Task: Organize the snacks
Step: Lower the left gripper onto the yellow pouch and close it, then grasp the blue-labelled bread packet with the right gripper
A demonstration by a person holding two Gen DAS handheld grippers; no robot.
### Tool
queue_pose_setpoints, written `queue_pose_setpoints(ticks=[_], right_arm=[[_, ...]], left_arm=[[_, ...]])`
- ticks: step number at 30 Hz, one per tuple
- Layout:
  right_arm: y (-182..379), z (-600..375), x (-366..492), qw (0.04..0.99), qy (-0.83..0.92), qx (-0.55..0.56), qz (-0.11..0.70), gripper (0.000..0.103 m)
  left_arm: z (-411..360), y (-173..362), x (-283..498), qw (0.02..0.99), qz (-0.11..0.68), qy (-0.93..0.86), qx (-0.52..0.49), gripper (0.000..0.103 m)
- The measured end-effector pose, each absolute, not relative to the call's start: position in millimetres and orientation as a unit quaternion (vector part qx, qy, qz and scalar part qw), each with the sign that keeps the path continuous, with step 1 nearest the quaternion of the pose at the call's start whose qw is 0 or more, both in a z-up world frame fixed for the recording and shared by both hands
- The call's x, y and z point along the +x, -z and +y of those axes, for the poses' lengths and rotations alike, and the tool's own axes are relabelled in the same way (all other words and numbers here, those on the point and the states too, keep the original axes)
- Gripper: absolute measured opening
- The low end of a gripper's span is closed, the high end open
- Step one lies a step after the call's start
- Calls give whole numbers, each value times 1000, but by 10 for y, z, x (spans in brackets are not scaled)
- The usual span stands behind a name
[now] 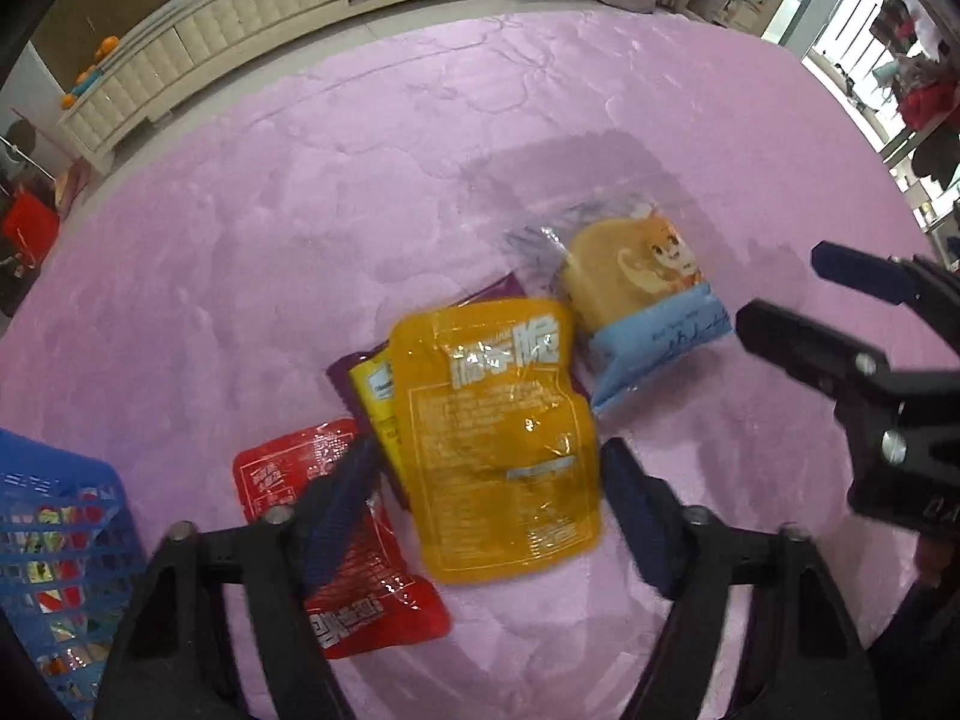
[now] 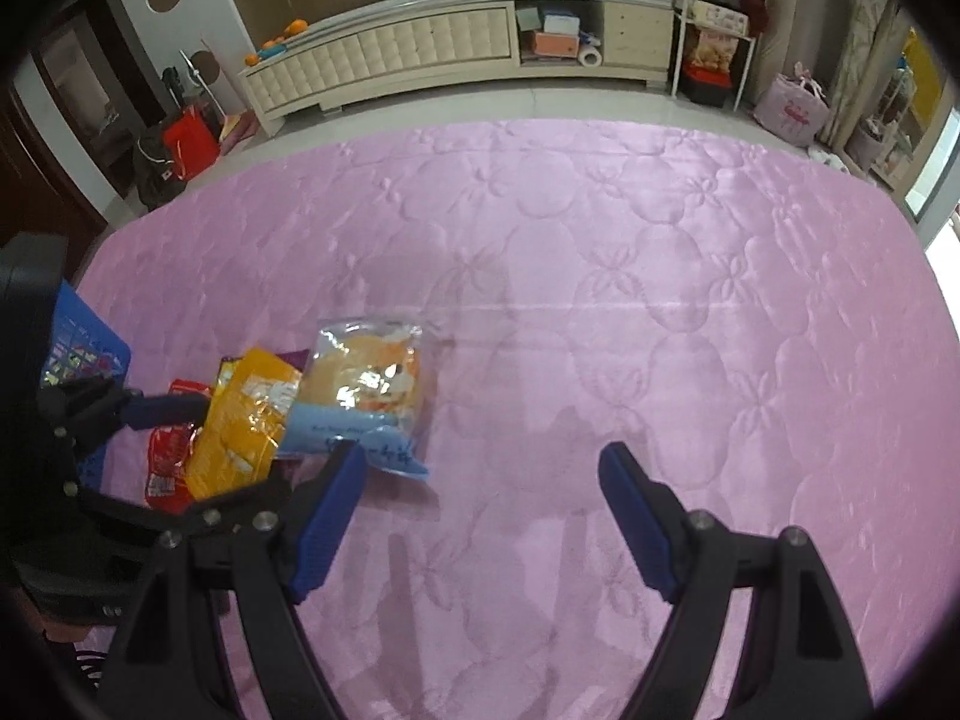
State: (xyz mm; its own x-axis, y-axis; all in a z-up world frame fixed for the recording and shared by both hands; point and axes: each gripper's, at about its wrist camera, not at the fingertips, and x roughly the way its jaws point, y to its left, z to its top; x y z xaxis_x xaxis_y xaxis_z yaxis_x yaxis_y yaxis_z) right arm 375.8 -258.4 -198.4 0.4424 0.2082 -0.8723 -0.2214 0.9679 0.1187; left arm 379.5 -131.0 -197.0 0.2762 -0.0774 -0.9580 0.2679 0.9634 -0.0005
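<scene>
The left gripper (image 1: 489, 468) is hanging wide open over the pile of snacks with nothing between its blue pads, its fingers straddling the orange snack pouch (image 1: 501, 444), which is lying flat on the pink quilted bedspread (image 1: 270, 240) with its long axis running roughly along the gripper's line of sight. That pouch is overlapping a purple packet (image 1: 351, 375) and sitting just beside a red snack packet (image 1: 336, 528), part of which is lying under the left finger. Farther out, towards the right, a clear-and-blue bread packet (image 1: 642, 312) is touching the orange pouch's upper corner. The right gripper (image 2: 483, 480) is also standing fully open and holding nothing, hovering over bare bedspread with the pile off to its left; its near finger is close to the bread packet's blue end. A blue mesh basket (image 1: 54, 516), already holding some wrapped items, is sitting near the bedspread's left edge, close to the left gripper. Judging by this, the left gripper is the nearer one to the orange pouch, and closing across the pouch's short width looks like the natural grasp before carrying it left to the basket.
</scene>
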Motion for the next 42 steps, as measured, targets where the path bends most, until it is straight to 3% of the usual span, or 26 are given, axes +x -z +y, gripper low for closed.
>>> queue_pose_setpoints(ticks=[3,6,21,37,39,40,41,42], right_arm=[[1989,-2646,3786,847,-125,7,517,83],[1964,-2679,3763,848,-125,12,514,83],[1889,-2498,3917,857,-156,40,490,83],[2185,-2097,3917,856,-166,-29,489,84],[2190,-2038,3879,860,-167,-48,479,82],[2177,-2035,3861,862,-174,-43,473,77],[2162,-2044,3850,863,-179,-34,471,65],[2148,-2055,3836,864,-180,-32,469,64]], left_arm=[[-1338,1950,3737,792,595,109,80,48],[-1339,1902,3673,796,591,102,79,45],[-1345,1429,3394,845,522,66,95,44],[-882,1584,3543,846,530,31,48,44],[-857,1592,3512,844,534,30,40,44],[-852,1591,3493,844,534,29,40,44],[-848,1585,3468,845,532,28,43,44],[-849,1573,3448,846,531,27,45,44]])
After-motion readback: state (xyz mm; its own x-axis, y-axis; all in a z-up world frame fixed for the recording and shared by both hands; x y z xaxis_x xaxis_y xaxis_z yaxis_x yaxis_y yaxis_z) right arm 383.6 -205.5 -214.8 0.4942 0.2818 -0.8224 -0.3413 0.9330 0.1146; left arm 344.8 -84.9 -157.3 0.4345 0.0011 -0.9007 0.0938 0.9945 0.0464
